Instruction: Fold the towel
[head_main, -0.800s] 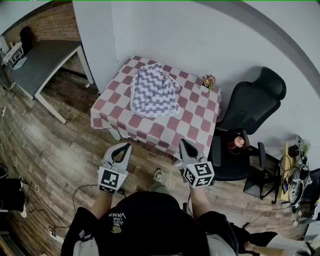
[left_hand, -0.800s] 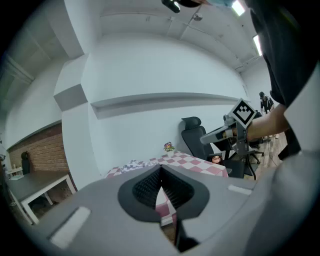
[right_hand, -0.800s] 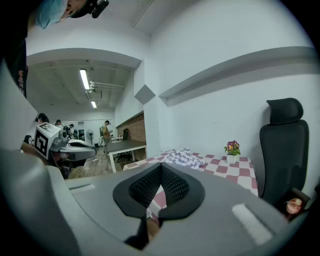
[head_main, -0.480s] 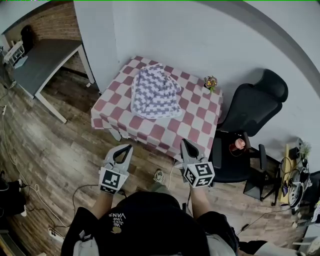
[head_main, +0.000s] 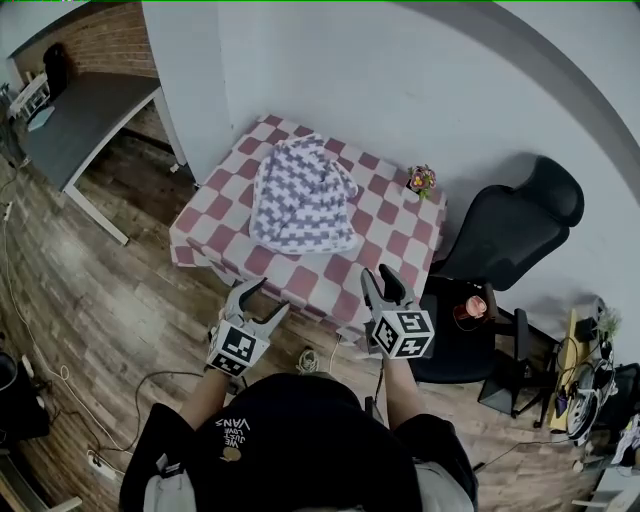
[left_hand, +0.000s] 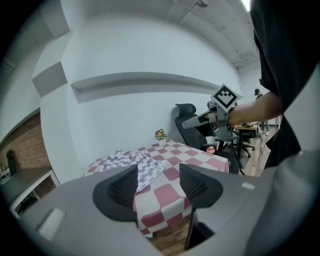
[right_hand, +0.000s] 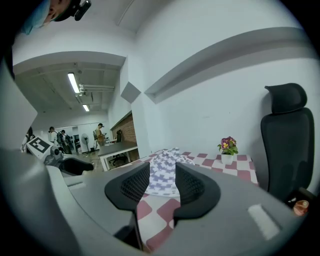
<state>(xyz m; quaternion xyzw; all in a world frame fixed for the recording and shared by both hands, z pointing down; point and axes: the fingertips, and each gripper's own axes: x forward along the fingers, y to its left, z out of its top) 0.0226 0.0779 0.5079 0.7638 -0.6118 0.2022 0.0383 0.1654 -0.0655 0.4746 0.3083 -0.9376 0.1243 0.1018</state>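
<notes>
A purple-and-white checked towel lies rumpled on a small table with a red-and-white checked cloth. Both grippers hover in front of the table's near edge, short of the towel. My left gripper stands open wide with nothing between its jaws. My right gripper is open with a narrower gap, also empty. In the left gripper view the towel lies beyond the left gripper, and the right gripper shows at the right. In the right gripper view the towel lies straight ahead of the right gripper.
A small flower pot stands at the table's far right corner. A black office chair is right of the table, with a cup on a seat beside it. A grey desk stands far left. Cables lie on the wooden floor.
The person has stepped closer to the table, which now sits nearer both grippers. The left gripper's jaws have spread wide and the right gripper's jaws have parted a little.
</notes>
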